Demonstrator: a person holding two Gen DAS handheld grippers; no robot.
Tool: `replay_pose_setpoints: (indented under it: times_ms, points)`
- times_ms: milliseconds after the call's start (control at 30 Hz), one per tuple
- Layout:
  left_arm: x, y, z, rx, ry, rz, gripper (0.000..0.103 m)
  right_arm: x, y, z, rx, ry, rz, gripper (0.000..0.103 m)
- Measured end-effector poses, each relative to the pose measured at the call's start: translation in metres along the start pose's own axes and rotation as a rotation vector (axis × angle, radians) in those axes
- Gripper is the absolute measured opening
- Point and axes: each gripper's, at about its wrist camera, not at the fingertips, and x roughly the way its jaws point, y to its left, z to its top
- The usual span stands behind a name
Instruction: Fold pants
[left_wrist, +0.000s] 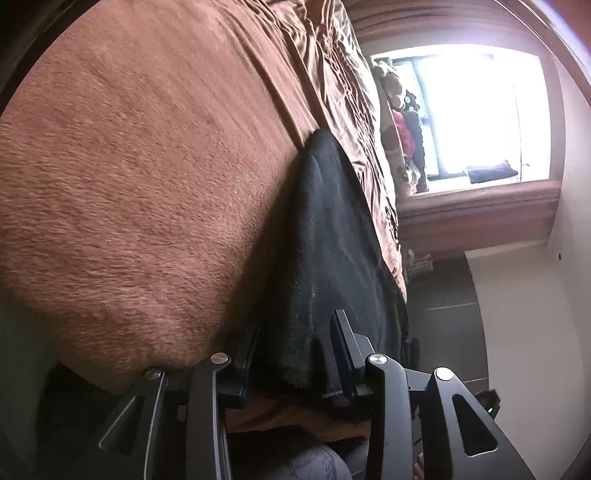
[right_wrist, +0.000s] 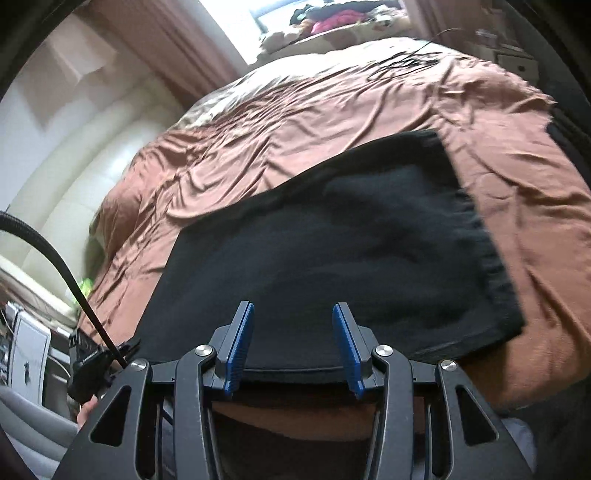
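A bed (right_wrist: 303, 122) under a rumpled rust-brown cover fills both views, with a bright window (left_wrist: 476, 110) beyond it and a heap of clothes on the sill. The black pants (right_wrist: 332, 258) lie on the cover as a roughly folded slab. In the left view, the left gripper (left_wrist: 295, 343) has its jaws partly apart with a near edge of the pants bunched up between them; whether the pads bite the cloth cannot be told, and it looks loose. In the right view, the right gripper (right_wrist: 293, 332) hangs with its jaws moderately wide and empty, the folded near edge of the pants just under and between them, the bulk spreading ahead. The risk as I judge it: if the left jaws pull away with cloth snagged, the fold drags open; and the slick, wrinkled cover could let the slab slide when the right jaws nudge that edge, skewing the layers.
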Motion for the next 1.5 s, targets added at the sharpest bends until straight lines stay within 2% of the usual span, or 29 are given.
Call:
replay_pose_setpoints:
  times_ms: [267, 600, 667, 800, 867, 1133, 1500]
  points:
    - [0.002, -0.005, -0.002, 0.011, -0.015, 0.007, 0.036, 0.058, 0.039, 0.021, -0.078, 0.071, -0.03, 0.042]
    - [0.001, -0.004, -0.008, -0.026, -0.081, 0.006, 0.034, 0.124, 0.07, 0.048, -0.146, 0.113, -0.087, 0.041]
    - [0.0, -0.003, -0.008, -0.032, -0.091, 0.012, 0.028, 0.136, 0.075, 0.053, -0.166, 0.124, -0.093, 0.034]
    - [-0.001, -0.002, -0.008, -0.037, -0.104, 0.016, 0.025, 0.157, 0.073, 0.053, -0.161, 0.164, -0.096, 0.018]
    - [0.0, -0.002, -0.009, -0.035, -0.104, 0.021, 0.025, 0.166, 0.069, 0.048, -0.151, 0.196, -0.097, 0.015]
    - [0.006, -0.005, -0.007, -0.029, -0.089, 0.042, 0.025, 0.159, 0.069, 0.023, -0.175, 0.24, -0.072, 0.015]
    - [0.011, -0.008, -0.005, -0.025, -0.083, 0.05, 0.025, 0.139, 0.075, -0.003, -0.198, 0.28, -0.094, 0.014]
